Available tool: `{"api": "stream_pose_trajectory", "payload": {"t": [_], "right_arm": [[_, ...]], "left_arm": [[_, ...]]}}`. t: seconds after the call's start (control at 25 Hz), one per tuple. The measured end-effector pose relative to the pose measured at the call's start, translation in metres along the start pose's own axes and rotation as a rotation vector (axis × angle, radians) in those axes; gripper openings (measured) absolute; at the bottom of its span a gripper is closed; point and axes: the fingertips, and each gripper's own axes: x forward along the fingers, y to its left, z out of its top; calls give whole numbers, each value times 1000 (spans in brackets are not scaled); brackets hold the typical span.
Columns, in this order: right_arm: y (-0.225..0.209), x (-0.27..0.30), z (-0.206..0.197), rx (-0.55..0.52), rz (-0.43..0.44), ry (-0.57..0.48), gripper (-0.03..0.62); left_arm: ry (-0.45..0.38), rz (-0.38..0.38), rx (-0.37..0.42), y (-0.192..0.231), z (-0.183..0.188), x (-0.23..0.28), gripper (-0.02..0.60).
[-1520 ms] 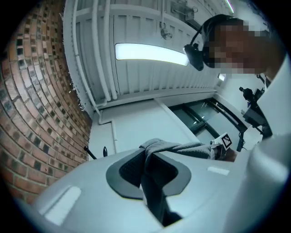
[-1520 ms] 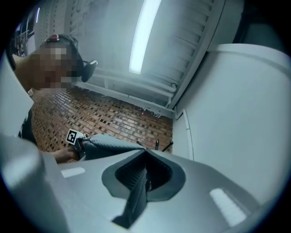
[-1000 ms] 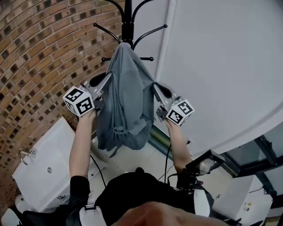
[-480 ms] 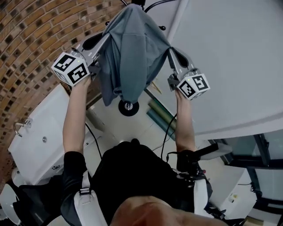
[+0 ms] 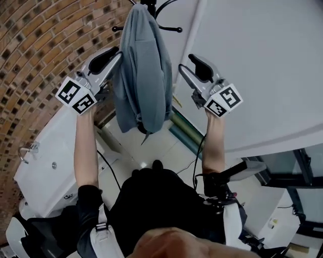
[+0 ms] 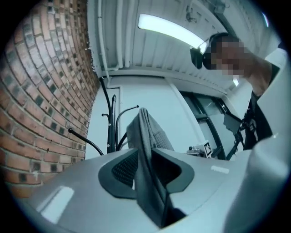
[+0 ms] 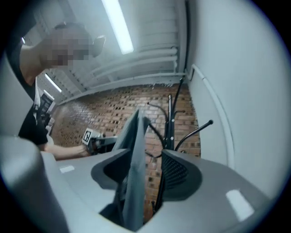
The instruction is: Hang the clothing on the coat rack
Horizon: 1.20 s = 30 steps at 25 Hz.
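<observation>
A grey garment (image 5: pixel 144 65) hangs from the top of the black coat rack (image 5: pixel 151 6), draped down in a narrow fold. My left gripper (image 5: pixel 112 56) is at its left edge. In the left gripper view a fold of the garment (image 6: pixel 148 132) still runs between the jaws, which have just been opening a little and no longer pinch it. My right gripper (image 5: pixel 192 65) stands beside the right edge with its jaws just opened wide. In the right gripper view the cloth (image 7: pixel 134 150) leans on one jaw, and the mesh pad (image 7: pixel 175 170) is bare.
A curved brick wall (image 5: pixel 40 45) is on the left and a white curved wall (image 5: pixel 262 70) on the right. A white cabinet (image 5: pixel 45 171) stands low on the left. Green rolls (image 5: pixel 184 131) lie on the floor under the rack. Bare black hooks (image 7: pixel 200 129) stick out.
The right jaws have spread wide and come off the garment's right edge. The left jaws have eased apart. The garment now hangs narrower and straighter from the rack's top.
</observation>
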Motion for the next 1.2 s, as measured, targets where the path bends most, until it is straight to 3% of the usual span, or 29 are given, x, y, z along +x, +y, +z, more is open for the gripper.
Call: {"api": "stream_pose_trajectory", "payload": {"t": [0.08,0.16,0.28,0.44,0.48,0.52,0.6,0.72,0.76,0.8,0.84,0.88,1.0,1.2], "right_arm": [[-19,-11,31,11,-47,-80,215],[-18,5,49,-61,-15,-50,215],[6,58,46,-206,105,103,215],[16,109,27,-335,155,335,206],[17,116,27,-338,176,359,73],[17,119,30,-336,196,370,9],[12,117,39,-338,175,382,8],[-10,97,55,-364,41,398,9],[-15,92,63,-367,4,381,26],[-17,87,74,-365,-26,349,99],[-13,82,86,-354,-43,301,221],[-5,78,100,-333,-44,243,261],[32,78,129,-280,24,123,282],[55,119,68,-445,30,383,295]], "left_arm": [[-79,25,-74,15,12,-21,125],[-121,41,-112,29,21,-31,126],[-92,-12,-106,27,26,-14,142],[-14,-72,-56,5,27,14,160],[5,-83,-40,2,26,17,160],[25,-94,-25,1,24,19,160],[62,-107,-1,1,13,17,160],[69,-90,-18,8,-4,0,160],[55,-76,-36,14,-8,-7,160],[40,-64,-54,21,-11,-15,160],[26,-58,-70,26,-14,-21,160],[16,-58,-81,30,-18,-26,160],[5,-72,-101,33,-27,-31,160],[17,-81,-143,18,-48,-32,160]]}}
